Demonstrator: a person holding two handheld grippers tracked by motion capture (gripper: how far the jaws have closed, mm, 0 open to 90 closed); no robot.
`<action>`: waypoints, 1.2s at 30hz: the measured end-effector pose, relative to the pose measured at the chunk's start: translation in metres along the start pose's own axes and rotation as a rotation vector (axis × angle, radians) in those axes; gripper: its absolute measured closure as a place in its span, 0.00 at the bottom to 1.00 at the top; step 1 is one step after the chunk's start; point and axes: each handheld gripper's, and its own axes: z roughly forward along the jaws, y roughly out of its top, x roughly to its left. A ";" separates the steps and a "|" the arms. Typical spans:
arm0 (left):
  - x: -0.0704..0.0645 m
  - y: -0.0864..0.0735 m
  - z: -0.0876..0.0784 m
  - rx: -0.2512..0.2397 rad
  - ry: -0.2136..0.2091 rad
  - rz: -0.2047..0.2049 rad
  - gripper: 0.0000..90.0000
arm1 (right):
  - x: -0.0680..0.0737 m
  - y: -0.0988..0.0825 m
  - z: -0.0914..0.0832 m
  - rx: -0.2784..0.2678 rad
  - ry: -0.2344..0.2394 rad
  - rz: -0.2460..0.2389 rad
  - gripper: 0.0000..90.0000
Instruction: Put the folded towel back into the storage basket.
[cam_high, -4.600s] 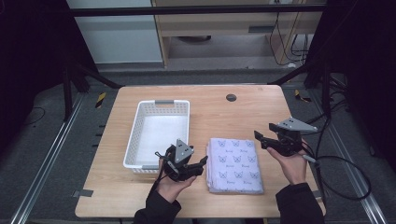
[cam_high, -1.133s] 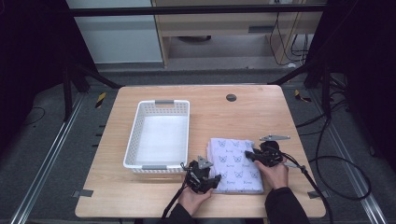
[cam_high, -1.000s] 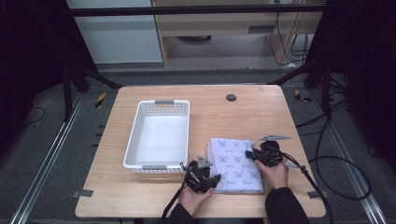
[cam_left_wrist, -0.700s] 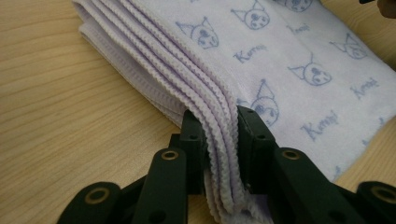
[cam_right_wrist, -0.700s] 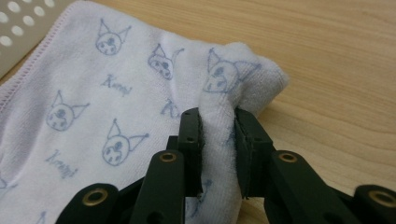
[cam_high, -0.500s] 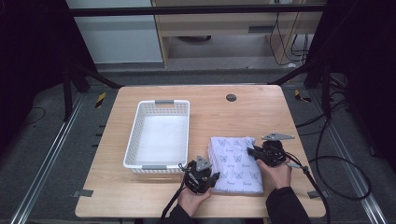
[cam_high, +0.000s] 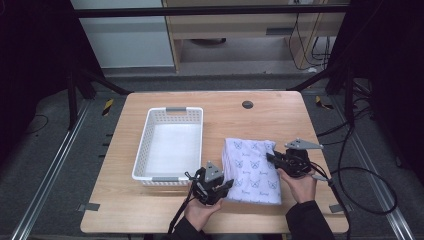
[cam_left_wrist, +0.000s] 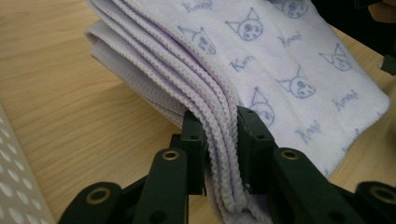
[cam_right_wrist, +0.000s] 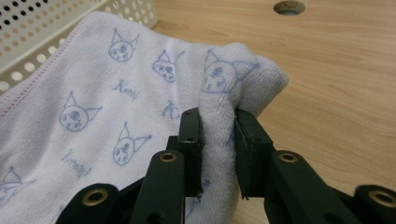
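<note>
High view: folded towel (cam_high: 251, 169) just right of the white basket (cam_high: 170, 145), left gripper (cam_high: 226, 186) at its near-left edge, right gripper (cam_high: 270, 156) at its far-right corner. Left gripper view: jaws clamped on the stacked hems (cam_left_wrist: 219, 140) — keep all layers pinched. Right gripper view: jaws clamped on a raised fold (cam_right_wrist: 219, 126) — lift both sides level, then carry left over the basket rim

the high view looks down from above the person's side of the table (cam_high: 280, 112), far off. each gripper view sits very close, looking along its own black jaws, low over the wood. all three share the folded towel (cam_high: 250, 167) (cam_left_wrist: 280, 60) (cam_right_wrist: 116, 107).
</note>
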 end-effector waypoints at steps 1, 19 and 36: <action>0.000 0.001 -0.001 -0.003 0.000 0.001 0.82 | 0.000 0.001 -0.002 -0.007 0.005 0.007 0.83; 0.004 0.020 -0.026 -0.034 0.026 0.034 0.82 | 0.016 0.024 -0.016 -0.080 -0.004 -0.033 0.83; 0.019 0.033 -0.052 -0.076 0.066 0.049 0.82 | 0.041 0.054 -0.017 -0.135 -0.016 -0.093 0.83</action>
